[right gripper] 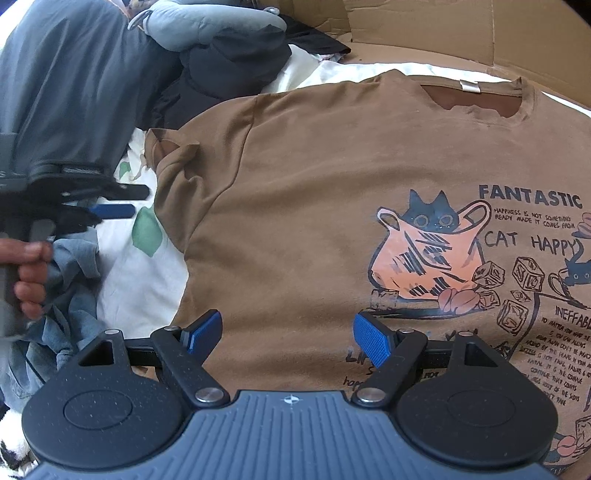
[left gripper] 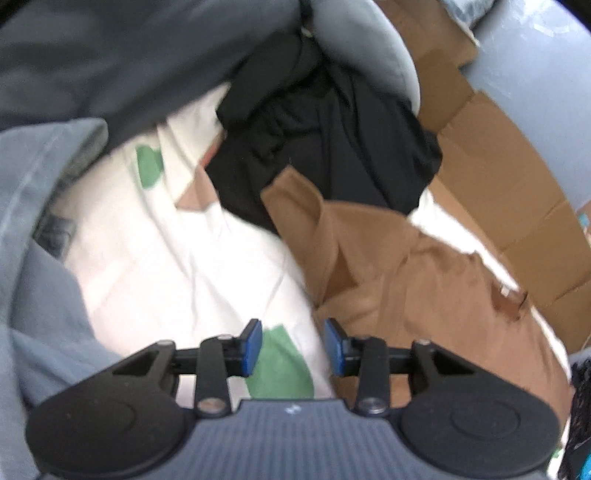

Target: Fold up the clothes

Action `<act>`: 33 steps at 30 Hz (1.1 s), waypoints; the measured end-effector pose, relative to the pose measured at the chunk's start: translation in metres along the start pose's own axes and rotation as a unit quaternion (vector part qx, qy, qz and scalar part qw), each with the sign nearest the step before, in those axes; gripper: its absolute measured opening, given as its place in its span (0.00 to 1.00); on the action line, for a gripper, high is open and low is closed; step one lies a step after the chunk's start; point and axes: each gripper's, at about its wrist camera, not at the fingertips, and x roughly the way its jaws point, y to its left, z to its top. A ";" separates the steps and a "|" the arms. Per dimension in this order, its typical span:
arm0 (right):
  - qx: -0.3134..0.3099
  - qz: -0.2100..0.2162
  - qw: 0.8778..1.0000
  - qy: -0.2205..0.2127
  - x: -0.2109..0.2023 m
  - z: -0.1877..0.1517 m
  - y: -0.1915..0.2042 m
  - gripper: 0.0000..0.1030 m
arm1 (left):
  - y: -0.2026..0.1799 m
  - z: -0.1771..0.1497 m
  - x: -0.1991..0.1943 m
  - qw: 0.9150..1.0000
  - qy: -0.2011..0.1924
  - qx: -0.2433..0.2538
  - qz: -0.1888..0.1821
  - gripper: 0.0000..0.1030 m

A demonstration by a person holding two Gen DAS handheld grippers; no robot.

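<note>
1. White, green-patterned bed sheet [right gripper: 147,280] under everything, cardboard [right gripper: 424,33] behind.
2. Brown T-shirt [right gripper: 295,192] spread flat ahead of right gripper [right gripper: 290,334], collar farthest from open, empty jaws.
3. Left gripper [left gripper: 293,347] jaws parted, empty, at sleeve edge.

The left black claw with blue pads [left gripper: 293,349] tilts downward, its jaws partly apart with nothing pinched between them. A bare hand [right gripper: 31,275] grips its handle at the far left. The right black claw with blue pads [right gripper: 288,338] points downward too, jaws spread wide, holding nothing.
</note>
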 end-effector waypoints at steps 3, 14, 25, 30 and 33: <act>0.002 -0.002 1.000 0.001 0.000 0.000 -0.002 0.81 | -0.003 -0.007 0.013 1.000 0.005 -0.004 -0.002 0.37; 0.005 -0.006 1.000 0.005 0.002 -0.003 -0.006 0.81 | -0.023 -0.008 0.024 0.999 -0.017 -0.016 -0.036 0.38; -0.001 0.001 1.000 0.005 0.004 0.001 -0.001 0.81 | -0.024 -0.009 0.016 0.997 -0.037 -0.040 -0.057 0.32; -0.005 0.002 1.000 0.007 0.004 -0.001 -0.001 0.81 | -0.015 -0.009 0.023 0.997 -0.030 -0.063 -0.041 0.31; -0.004 0.001 1.000 0.009 0.005 -0.001 -0.003 0.81 | -0.009 -0.011 0.018 0.995 -0.038 -0.077 -0.050 0.31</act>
